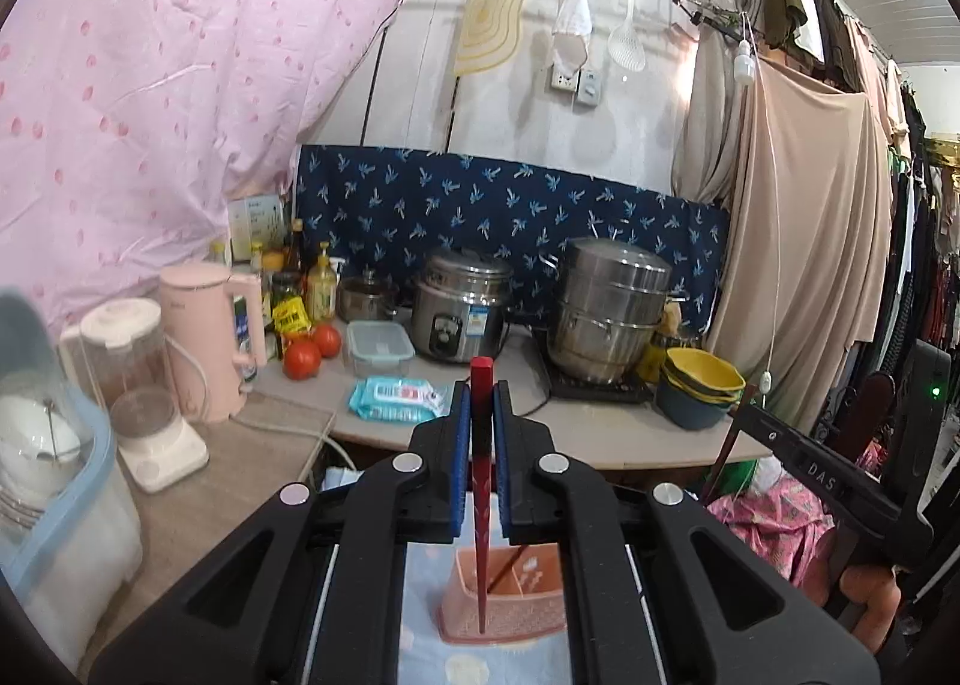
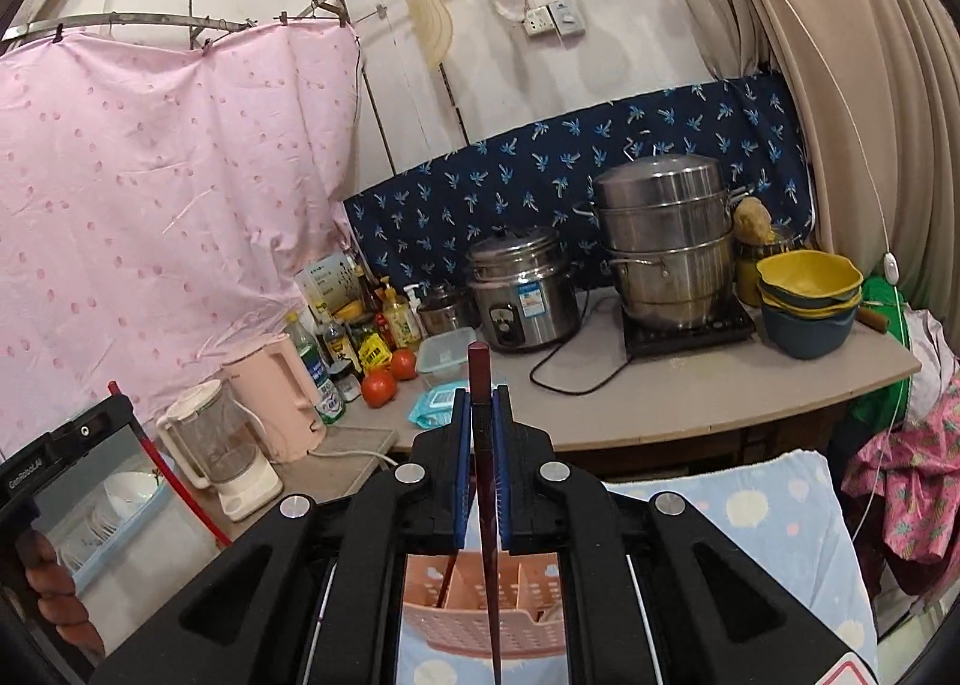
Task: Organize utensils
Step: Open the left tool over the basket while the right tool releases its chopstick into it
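Both tongs clamped on one chopstick each: left gripper (image 1: pixel 481 415) w/ red stick (image 1: pixel 480 481), right gripper (image 2: pixel 481 421) w/ dark stick (image 2: pixel 485 505). Tips hang at 6 o'clock over pink caddy (image 2: pixel 480 619). Step: carry; next, prob. lower into a compartment.

Left gripper (image 1: pixel 482 415) jaws clamp a red chopstick (image 1: pixel 481 481) above the pink basket (image 1: pixel 504 595)

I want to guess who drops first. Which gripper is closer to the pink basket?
Right, probably. The right gripper holds its chopstick just above the pink basket, which fills the view below. The left gripper hangs farther up; the basket looks smaller there.
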Demonstrator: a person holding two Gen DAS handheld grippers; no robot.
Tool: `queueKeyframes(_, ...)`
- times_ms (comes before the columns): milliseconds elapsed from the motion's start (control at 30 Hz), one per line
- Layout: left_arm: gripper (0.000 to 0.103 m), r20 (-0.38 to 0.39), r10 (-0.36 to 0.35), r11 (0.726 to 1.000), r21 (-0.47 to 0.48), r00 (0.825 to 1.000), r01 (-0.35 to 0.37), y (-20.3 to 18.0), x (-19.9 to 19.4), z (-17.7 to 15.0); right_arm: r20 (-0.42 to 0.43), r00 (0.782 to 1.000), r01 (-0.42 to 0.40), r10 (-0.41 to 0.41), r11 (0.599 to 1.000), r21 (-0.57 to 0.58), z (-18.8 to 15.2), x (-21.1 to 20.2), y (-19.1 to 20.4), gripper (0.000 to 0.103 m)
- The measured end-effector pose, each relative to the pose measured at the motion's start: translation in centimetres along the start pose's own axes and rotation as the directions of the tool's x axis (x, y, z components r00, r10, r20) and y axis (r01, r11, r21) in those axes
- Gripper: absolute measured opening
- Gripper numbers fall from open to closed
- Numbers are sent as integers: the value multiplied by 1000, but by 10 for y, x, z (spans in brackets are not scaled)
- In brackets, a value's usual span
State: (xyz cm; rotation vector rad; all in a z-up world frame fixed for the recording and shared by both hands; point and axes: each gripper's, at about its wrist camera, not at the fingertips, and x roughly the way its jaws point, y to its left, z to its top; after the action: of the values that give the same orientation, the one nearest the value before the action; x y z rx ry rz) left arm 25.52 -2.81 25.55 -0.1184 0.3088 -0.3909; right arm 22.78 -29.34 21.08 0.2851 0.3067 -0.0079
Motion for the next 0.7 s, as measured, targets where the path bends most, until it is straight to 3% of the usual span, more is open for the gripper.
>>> queueKeyframes(233, 7, 0, -7, 1000, -20, 1000, 7, -4, 42, 2, 43, 999, -18, 17, 1000, 19, 13, 31, 9, 7)
queueKeyframes(333, 7, -18, -8, 1000, -25, 1000, 8, -4, 58, -8, 18, 1000, -17, 17, 999, 42, 3, 48, 6, 7)
queueKeyframes(633, 8, -169, 30, 997, -70, 985, -42, 16, 101, -62, -131, 991, 47, -38, 997, 68, -54, 80, -21, 7)
queueKeyframes(667, 11, -172, 39, 995, -84, 984, -54, 19, 99, -66, -141, 989, 51, -41, 997, 65, -57, 80, -23, 8)
queueKeyframes(700, 23, -175, 46, 994, -91, 983, -62, 21, 97, -68, -143, 988, 61, -52, 996, 62, -60, 77, -25, 9)
